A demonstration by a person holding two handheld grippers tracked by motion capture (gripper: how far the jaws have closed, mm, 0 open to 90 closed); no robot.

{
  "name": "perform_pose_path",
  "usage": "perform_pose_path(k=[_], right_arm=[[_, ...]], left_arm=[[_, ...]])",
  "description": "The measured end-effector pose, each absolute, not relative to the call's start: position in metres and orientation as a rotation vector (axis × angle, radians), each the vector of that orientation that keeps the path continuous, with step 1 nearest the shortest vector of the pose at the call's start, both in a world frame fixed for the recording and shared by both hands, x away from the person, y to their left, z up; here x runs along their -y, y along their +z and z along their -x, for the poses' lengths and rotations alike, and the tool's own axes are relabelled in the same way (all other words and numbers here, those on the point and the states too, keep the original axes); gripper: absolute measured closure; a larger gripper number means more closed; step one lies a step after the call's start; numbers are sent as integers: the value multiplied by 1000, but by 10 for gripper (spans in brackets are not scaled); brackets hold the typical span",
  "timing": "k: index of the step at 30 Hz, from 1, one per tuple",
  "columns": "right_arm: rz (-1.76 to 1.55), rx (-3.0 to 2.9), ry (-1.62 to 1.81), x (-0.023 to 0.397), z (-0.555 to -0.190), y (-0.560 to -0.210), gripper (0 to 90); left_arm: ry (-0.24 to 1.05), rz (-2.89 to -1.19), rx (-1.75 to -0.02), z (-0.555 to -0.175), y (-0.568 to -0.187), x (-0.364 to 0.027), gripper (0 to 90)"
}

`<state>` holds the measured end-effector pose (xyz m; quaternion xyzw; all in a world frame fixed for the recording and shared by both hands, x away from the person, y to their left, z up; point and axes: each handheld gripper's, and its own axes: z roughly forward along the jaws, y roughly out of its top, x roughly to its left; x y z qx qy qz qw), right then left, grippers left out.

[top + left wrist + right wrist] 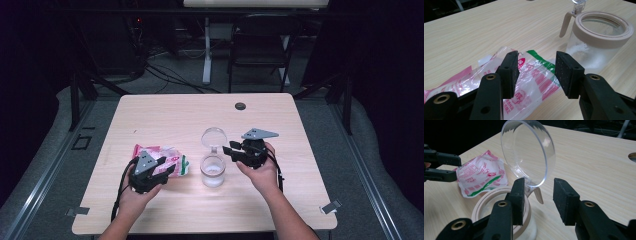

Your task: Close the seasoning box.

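1. Scene: jar (213, 171) w/ beige rim stands mid table (150, 115), some white powder at the bottom; clear hinged lid (529, 155) is flipped up & back, mouth open
2. Refill bag (167, 161) (clear plastic, pink/green print) lies flat on the table just left of the jar, near but not touching as far as I can tell
3. Left gripper (536, 72): jaws apart, straddling the bag's top corner in the left gripper view; pads not pressing on the film, so no grip yet
4. Right gripper (539, 200): jaws apart, hovering by the lid hinge & the small beige latch tab (537, 194); nothing clamped, lid stands on its own
5. Step in hand, my read: pick up the bag w/ left, keep the jar steady w/ right, then pour
6. Do it well: close the left jaws on a flat, doubled bit of film near the corner, not on the bulging middle; thin plastic slips, so bite deep enough
7. Can't tell if the bag is cut open; check before tipping
8. Lift slow & keep the opening end up till it's over the jar mouth, else powder spills on the table
9. Right: hold the rim or body, not the lid; lid looks light & hinge small, a knock could drop it shut or tip the jar
10. Approach from the left side so the raised lid at the back stays out of the way
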<state>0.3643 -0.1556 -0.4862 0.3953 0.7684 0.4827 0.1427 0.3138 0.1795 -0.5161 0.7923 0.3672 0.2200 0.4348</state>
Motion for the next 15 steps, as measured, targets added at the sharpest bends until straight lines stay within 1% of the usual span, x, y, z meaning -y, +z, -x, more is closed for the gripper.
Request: perform_pose_path(k=[6, 13, 15], right_arm=[[-1129, -2222, 1368, 155, -357, -486, 617], [-1108, -2222, 1352, 154, -352, -484, 613], [-1104, -2221, 1353, 154, -352, -484, 609]], left_arm=[[537, -2006, -886, -316, -515, -172, 539], [509, -2029, -857, -316, -517, -165, 509], [523, -2043, -845, -315, -519, -161, 499]])
